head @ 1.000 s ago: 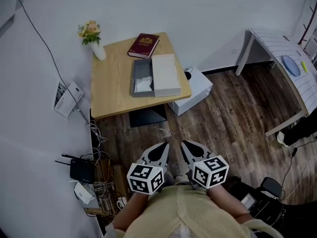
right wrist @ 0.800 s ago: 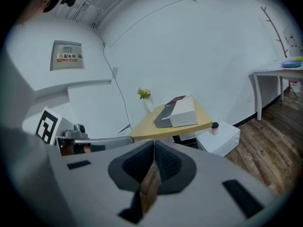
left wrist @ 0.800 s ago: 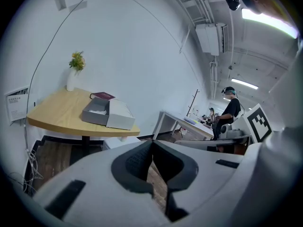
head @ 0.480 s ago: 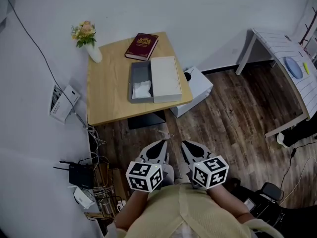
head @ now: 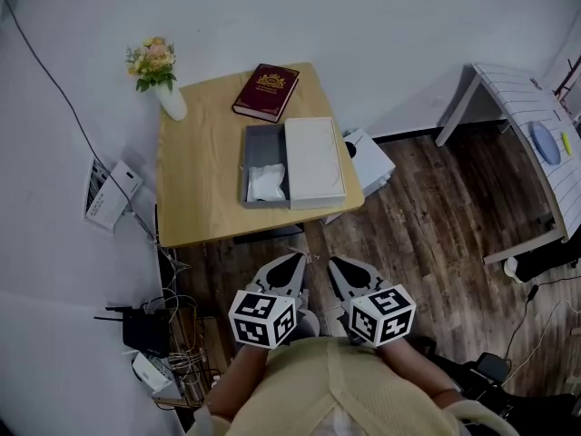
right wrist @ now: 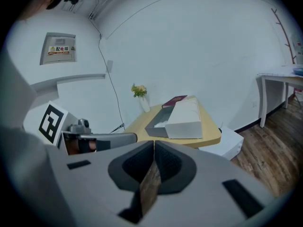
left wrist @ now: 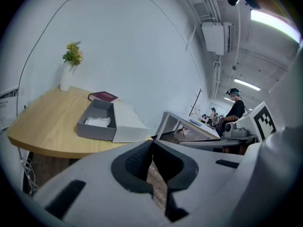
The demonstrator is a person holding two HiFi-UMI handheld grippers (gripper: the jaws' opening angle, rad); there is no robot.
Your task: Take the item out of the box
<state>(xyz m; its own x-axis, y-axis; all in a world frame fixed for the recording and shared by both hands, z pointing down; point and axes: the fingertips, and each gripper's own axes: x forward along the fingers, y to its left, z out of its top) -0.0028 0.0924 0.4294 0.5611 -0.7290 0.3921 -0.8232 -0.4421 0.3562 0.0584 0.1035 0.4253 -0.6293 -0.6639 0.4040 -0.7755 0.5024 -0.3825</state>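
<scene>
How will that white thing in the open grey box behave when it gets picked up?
The white item looks crumpled and uneven, so it is probably soft and floppy. It fills only part of the grey box, so it likely lifts lightly, without rolling.

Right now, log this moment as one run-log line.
left hand-held gripper: shut, empty | right hand-held gripper: shut, empty | box: open on table | white item: inside box | task: item not yet taken out
</scene>
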